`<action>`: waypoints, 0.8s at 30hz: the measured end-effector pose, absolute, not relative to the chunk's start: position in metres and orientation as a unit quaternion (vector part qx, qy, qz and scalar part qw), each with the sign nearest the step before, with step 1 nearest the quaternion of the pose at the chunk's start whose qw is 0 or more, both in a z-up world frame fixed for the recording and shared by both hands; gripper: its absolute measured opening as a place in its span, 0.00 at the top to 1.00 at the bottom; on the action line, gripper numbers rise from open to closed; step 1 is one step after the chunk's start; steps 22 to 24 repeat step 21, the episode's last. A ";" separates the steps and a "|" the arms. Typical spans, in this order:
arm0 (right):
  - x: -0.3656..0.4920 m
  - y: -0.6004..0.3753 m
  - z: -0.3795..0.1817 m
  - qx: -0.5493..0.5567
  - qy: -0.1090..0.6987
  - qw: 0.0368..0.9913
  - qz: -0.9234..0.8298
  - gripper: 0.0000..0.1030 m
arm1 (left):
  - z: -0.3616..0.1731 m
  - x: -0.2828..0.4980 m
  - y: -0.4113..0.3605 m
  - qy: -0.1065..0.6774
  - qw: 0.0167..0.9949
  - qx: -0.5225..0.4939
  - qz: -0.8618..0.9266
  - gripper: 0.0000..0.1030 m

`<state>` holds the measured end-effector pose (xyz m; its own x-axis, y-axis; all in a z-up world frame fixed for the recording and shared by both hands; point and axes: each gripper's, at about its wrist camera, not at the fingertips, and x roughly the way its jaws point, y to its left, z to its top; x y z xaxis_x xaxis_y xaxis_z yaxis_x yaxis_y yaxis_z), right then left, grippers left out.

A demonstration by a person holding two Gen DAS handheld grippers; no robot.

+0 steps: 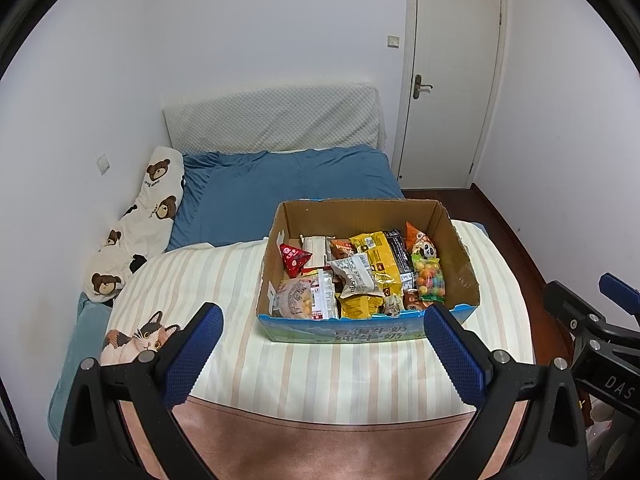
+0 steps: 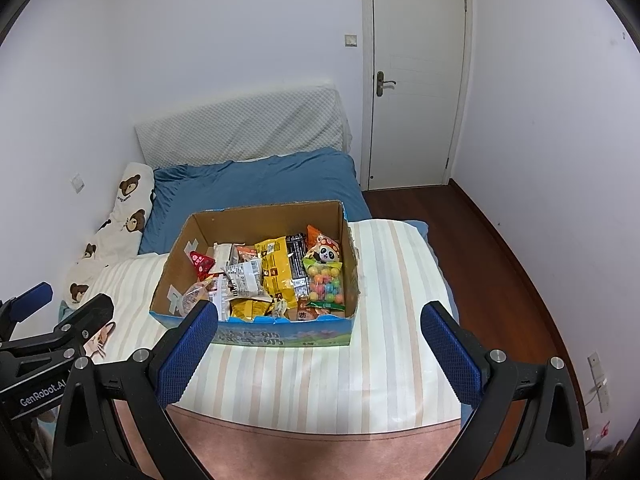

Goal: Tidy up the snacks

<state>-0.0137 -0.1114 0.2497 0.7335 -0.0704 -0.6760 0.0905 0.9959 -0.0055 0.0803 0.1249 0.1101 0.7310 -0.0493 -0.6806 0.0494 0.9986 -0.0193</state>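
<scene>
Both grippers, left [image 1: 323, 322] and right [image 2: 319, 319], spread wide, empty | snack box [image 1: 360, 330] just beyond, long axis left-right | right gripper looks marginally nearer

A: Where do the views sit?
B: Both look from the bed's foot, angled down over the cardboard box [image 1: 368, 264] toward the door [image 1: 452, 72].
A: What's shared?
B: The box [image 2: 256, 272]; the left view stands left of it, the right view to its right, both near.
</scene>
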 end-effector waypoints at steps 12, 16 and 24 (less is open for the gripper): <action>-0.014 -0.113 0.251 0.015 0.361 0.931 -0.041 0.00 | 0.111 0.080 0.126 0.362 0.932 0.001 -0.027 0.00; -0.014 -0.113 0.251 0.014 0.361 0.932 -0.041 0.00 | 0.111 0.080 0.126 0.362 0.932 0.001 -0.027 0.00; -0.014 -0.113 0.251 0.015 0.360 0.932 -0.042 0.00 | 0.113 0.079 0.125 0.354 0.935 0.004 -0.027 0.00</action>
